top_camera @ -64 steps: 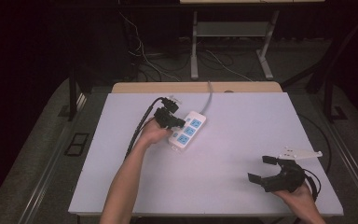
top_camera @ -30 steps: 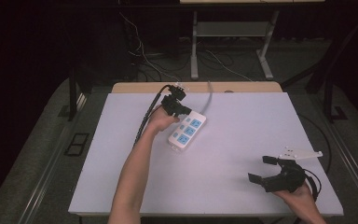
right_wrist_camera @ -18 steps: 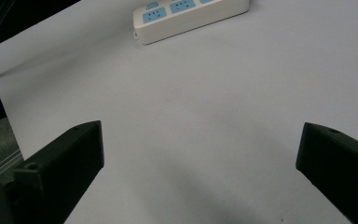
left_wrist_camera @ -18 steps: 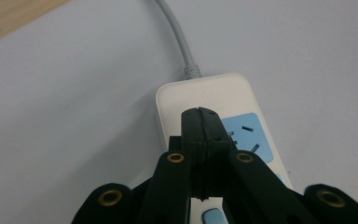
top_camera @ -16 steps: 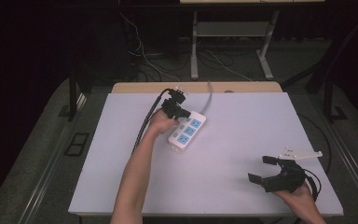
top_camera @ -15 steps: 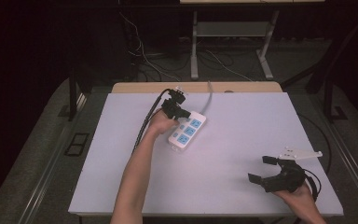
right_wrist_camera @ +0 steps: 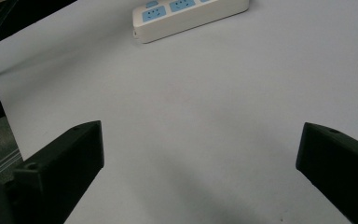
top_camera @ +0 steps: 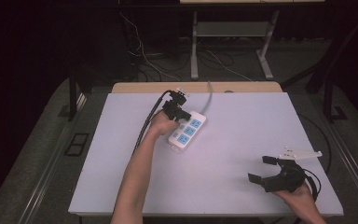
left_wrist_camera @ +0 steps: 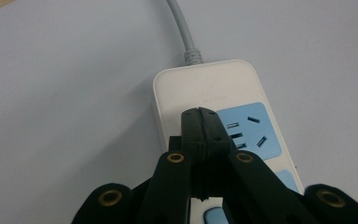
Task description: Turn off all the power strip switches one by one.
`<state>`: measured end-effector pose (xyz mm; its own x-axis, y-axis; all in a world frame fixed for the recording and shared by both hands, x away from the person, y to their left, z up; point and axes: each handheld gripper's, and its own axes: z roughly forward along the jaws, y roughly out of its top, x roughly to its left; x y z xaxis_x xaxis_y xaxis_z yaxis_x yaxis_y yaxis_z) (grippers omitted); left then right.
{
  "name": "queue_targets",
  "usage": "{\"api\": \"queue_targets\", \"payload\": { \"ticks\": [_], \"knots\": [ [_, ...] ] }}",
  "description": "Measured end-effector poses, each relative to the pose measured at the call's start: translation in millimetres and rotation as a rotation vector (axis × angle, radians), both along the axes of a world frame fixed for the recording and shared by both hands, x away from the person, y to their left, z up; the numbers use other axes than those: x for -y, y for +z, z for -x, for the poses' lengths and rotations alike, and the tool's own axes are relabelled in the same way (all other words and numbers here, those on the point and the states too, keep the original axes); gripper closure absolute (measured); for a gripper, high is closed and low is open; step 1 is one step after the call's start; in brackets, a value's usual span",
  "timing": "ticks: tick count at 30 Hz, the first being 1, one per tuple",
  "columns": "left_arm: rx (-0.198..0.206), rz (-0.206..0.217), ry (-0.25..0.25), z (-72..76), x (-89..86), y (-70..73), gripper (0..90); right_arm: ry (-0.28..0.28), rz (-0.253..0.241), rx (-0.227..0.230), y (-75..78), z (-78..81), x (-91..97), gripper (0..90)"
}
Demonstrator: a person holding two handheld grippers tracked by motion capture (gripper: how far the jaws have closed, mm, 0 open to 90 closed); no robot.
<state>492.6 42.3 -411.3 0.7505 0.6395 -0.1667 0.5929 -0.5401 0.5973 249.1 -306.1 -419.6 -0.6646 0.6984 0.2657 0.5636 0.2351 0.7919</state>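
Observation:
A white power strip (top_camera: 187,130) with blue sockets lies on the white table (top_camera: 242,121), left of centre. My left gripper (top_camera: 177,109) is shut, with nothing between its jaws. In the left gripper view its closed tips (left_wrist_camera: 204,116) sit over the power strip (left_wrist_camera: 205,86), beside the first blue socket (left_wrist_camera: 247,128) at the cable end; I cannot tell whether they touch it. My right gripper (top_camera: 261,169) is held wide open near the table's front right corner. In the right gripper view its span (right_wrist_camera: 200,149) frames bare table, with the strip (right_wrist_camera: 191,16) far off.
The strip's grey cord (top_camera: 208,95) runs off the table's far edge. A black cable (top_camera: 144,126) trails from the left gripper along the forearm. A wooden edge (top_camera: 196,87) borders the far side. Beyond it are a metal frame (top_camera: 233,32) and floor cables.
The left gripper has moved along the strip away from me, toward its cable end, then held still for the last second. The right gripper has not moved.

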Motion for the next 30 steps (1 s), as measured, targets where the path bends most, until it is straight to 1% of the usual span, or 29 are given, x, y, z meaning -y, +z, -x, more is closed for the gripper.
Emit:
{"api": "queue_targets", "payload": {
  "ticks": [2,4,8,12,15,16,18,19,20,22,23,25,27,30],
  "knots": [
    [-0.003,0.003,0.001,-0.1,-0.5,-0.2,89.4,0.001,0.001,0.001,0.0,0.1,-0.2,0.6],
    [0.007,-0.008,-0.004,0.6,0.1,0.1,89.4,0.002,0.000,0.002,0.0,0.2,-0.2,0.6],
    [0.018,-0.017,-0.009,2.0,0.7,0.1,89.5,0.003,0.003,0.003,0.0,0.2,-0.6,0.6],
    [0.002,0.003,-0.002,0.4,-1.3,-0.9,89.5,0.008,0.009,0.001,-0.4,0.0,-1.6,0.6],
    [-0.031,0.018,0.013,-1.1,-2.1,-1.3,89.7,0.008,0.009,0.000,-0.5,-0.1,-1.7,0.6],
    [-0.031,0.006,0.019,-0.7,-0.9,-1.6,89.8,0.008,0.009,0.000,-0.5,-0.2,-1.7,0.6],
    [-0.017,-0.018,0.015,0.3,2.1,-0.4,89.8,0.008,0.010,0.000,-0.6,-0.3,-1.8,0.6],
    [-0.017,-0.019,0.015,0.3,2.5,-0.4,89.8,0.007,0.010,0.000,-0.6,-0.3,-1.9,0.6],
    [-0.028,-0.004,0.026,-0.1,1.7,-0.9,89.8,0.008,0.009,0.000,-0.6,-0.1,-2.0,0.6],
    [-0.038,0.015,0.033,-0.8,-0.6,-1.9,89.8,0.008,0.011,0.000,-0.5,0.3,-2.2,0.6],
    [-0.037,0.015,0.031,-0.7,-1.0,-1.9,89.8,0.008,0.011,0.002,-0.4,0.5,-2.1,0.6],
    [-0.021,-0.002,0.023,0.5,0.8,-1.2,89.8,0.008,0.008,0.006,-0.1,0.9,-1.8,0.6],
    [-0.016,-0.010,0.023,1.2,1.9,-0.9,89.7,0.007,0.009,0.006,-0.4,0.3,-1.3,0.6],
    [-0.029,0.011,0.029,-0.1,-0.5,-1.7,89.7,0.006,0.009,0.001,-0.8,-0.5,-1.3,0.6]
  ]
}}
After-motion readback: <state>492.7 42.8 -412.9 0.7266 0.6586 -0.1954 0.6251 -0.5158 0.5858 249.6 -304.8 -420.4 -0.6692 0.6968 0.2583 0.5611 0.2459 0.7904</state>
